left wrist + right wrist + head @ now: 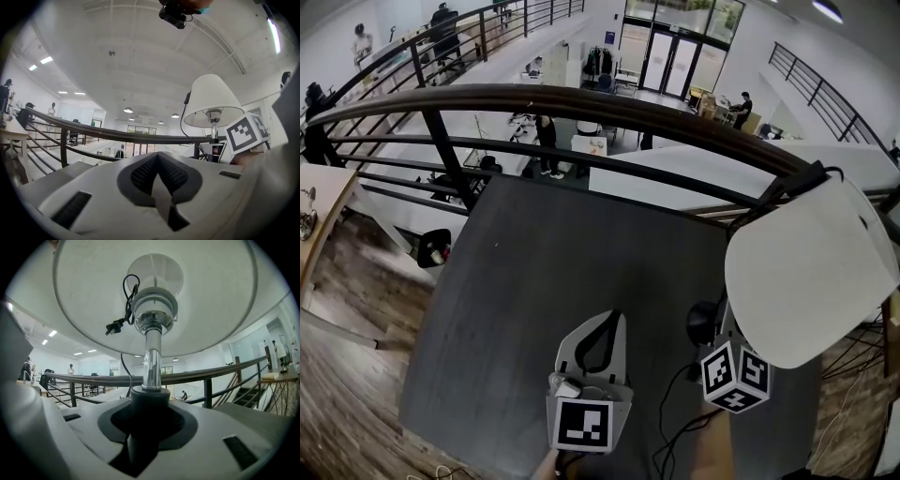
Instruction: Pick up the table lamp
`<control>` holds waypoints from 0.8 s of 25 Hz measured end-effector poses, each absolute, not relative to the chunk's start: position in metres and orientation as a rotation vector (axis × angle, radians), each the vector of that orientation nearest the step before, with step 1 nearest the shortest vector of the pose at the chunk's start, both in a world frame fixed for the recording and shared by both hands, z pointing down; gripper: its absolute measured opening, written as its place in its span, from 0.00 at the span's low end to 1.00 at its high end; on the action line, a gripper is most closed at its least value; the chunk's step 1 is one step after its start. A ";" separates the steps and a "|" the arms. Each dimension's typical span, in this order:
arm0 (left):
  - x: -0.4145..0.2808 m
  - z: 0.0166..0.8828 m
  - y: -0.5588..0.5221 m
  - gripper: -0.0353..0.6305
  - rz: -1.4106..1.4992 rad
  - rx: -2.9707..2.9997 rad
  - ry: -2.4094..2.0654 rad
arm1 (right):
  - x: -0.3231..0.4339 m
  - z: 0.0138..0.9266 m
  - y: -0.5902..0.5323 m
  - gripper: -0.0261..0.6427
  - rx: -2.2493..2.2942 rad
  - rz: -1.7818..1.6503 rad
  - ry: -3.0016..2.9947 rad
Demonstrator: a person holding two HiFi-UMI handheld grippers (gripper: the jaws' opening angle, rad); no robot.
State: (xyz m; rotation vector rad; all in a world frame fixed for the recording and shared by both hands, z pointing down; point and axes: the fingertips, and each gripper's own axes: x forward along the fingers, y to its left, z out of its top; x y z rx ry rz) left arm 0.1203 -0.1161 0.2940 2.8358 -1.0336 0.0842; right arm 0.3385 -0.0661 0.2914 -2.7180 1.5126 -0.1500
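Dark grey desk (pixel 534 281) runs up to a curved black railing (pixel 581 98), w/ wood floor (pixel 347 375) at left & a lower floor w/ a few ppl beyond the rail. Left gripper (pixel 615 321) is over the desk's near edge, pointing away, jaws seemingly touching at the tips, tho the angle's poor. Just right of it, the white shade of the table lamp (pixel 811 272) covers the desk's right side & hides the right gripper (pixel 736 377) bar its marker cube.
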 end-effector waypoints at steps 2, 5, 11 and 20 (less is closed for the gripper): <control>0.119 0.296 -0.119 0.12 0.091 2.833 -1.036 | 0.338 0.294 -0.069 0.21 -2.719 -0.154 1.516; 0.118 0.297 -0.121 0.12 0.098 2.828 -1.044 | 0.339 0.296 -0.070 0.21 -2.718 -0.159 1.515; 0.117 0.303 -0.130 0.12 0.100 2.816 -1.063 | 0.341 0.300 -0.079 0.21 -2.709 -0.155 1.526; 0.120 0.310 -0.139 0.12 0.118 2.812 -1.070 | 0.345 0.307 -0.088 0.21 -2.728 -0.135 1.541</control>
